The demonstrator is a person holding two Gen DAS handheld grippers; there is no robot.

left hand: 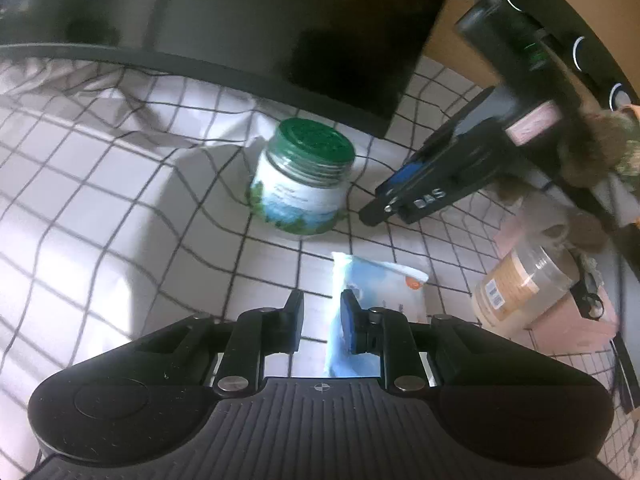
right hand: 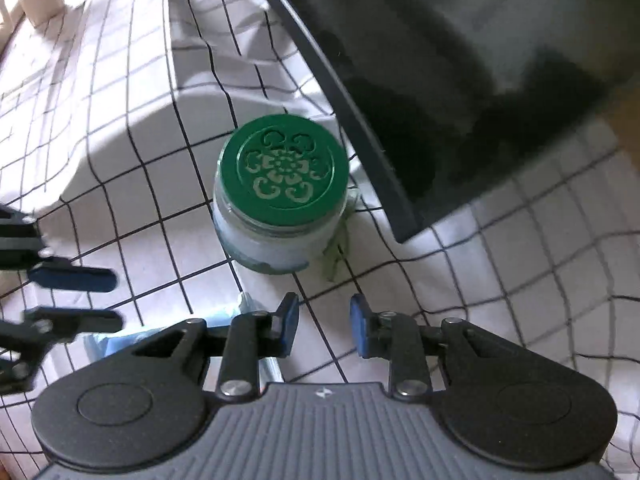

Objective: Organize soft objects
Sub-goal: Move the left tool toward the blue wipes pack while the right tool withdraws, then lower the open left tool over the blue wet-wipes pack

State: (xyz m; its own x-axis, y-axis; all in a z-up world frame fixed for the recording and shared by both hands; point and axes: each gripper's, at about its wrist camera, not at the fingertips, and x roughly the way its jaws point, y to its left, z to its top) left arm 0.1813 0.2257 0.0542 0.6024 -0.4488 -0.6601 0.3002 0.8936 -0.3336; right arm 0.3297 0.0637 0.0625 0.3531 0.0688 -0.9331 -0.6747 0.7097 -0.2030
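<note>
Left gripper [left hand: 321, 322] slightly parted and empty, blue packet [left hand: 374, 280] at its two o'clock, right gripper [right hand: 324, 330] parted (nothing between), green-lidded jar [right hand: 280, 196] at eleven o'clock, checked cloth [right hand: 520, 260] beneath.

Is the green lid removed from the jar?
No, the green lid sits closed on top of the jar.

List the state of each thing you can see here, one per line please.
Left gripper: jaws slightly apart, gripping nothing.
Right gripper: jaws apart, empty.
Green-lidded jar: upright, lid on.
Blue and white pouch: lying flat on the checked cloth.
Clear container: on its side.
</note>
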